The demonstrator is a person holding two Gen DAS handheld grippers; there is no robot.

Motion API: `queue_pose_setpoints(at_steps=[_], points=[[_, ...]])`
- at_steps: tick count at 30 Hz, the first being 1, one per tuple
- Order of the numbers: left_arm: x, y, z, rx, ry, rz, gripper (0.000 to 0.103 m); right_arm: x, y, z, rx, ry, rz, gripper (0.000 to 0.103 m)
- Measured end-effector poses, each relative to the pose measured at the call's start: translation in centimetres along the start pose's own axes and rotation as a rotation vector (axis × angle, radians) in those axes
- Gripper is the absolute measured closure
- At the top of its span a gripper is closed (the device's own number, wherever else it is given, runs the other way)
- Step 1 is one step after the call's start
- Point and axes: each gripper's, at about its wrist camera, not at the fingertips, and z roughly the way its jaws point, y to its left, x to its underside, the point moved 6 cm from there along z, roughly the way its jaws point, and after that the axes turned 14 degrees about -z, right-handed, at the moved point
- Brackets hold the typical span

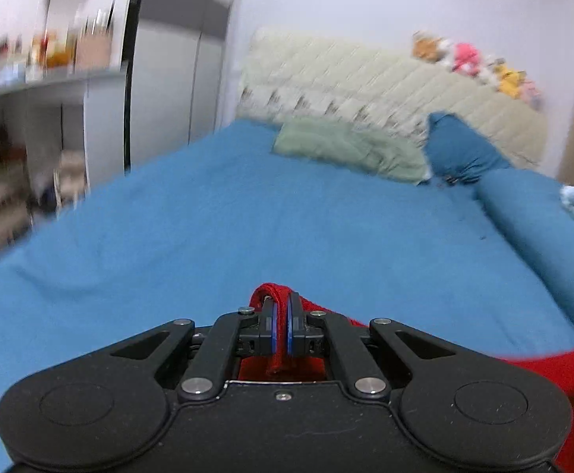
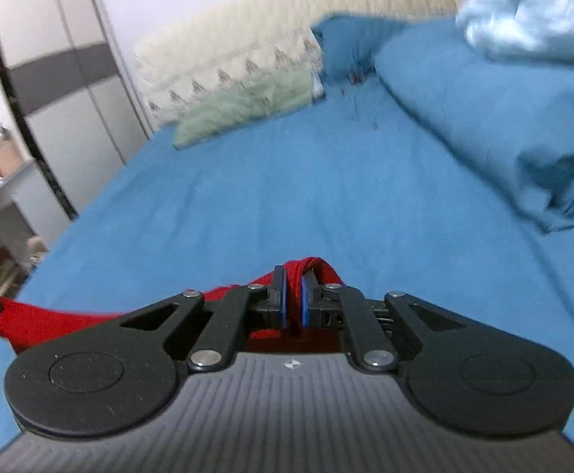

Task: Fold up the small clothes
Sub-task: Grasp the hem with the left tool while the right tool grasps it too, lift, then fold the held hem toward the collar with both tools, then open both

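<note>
Both tongs clenched on the same red garment (image 1: 555, 370): left gripper (image 1: 283, 327) pinching a folded red edge between its blue pads, right gripper (image 2: 294, 299) doing likewise on another edge. Cloth strung between the two, held up over the near part of the blue bed (image 1: 247, 216), most of it hidden beneath the tools.

To do the step well, judging from the grips: keep both pinches firm and level, draw the span taut enough to take out sag, then lower it flat onto the bare sheet ahead before any fold. Avoid letting one side dip first, likely to bunch the knit. Keep well short of the green pillow (image 1: 346, 146) and the rolled blue duvet (image 2: 504, 118) at right.

Seen only from the left wrist: row of plush toys (image 1: 476, 59) clear along the top of the quilted headboard (image 1: 366, 75), cluttered shelf (image 1: 42, 79) at far left, red cloth trailing off to the right.

Seen only from the right wrist: red cloth stretching left toward the other tool, whose tip shows at the left edge, and a pale blue bundle (image 2: 531, 12) sitting large atop the duvet, merely a sliver in the other view.
</note>
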Motion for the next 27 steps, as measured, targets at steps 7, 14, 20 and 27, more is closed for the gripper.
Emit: queue_pose_setpoints(at_steps=[7,14,20,27], points=[[4.2,1.6,10.1,-0.078,0.103,-0.004,0.099,3.3,-0.8,11.3,0.019,0.091,0.008,0.081],[2.2,0.9,12.5,-0.117,0.067,-0.003,0.061,2.6,-1.9,13.6,0.096,0.068,0.013,0.032],[3.9,0.0,7.3,-0.030,0.006,0.130,0.028,4.2,0.3,9.5,0.016,-0.057,-0.113,0.010],[10.7,0.3,8.0,0.032,0.201,0.224,0.021,8.4,1.8,12.9,-0.025,0.090,-0.186,0.010]])
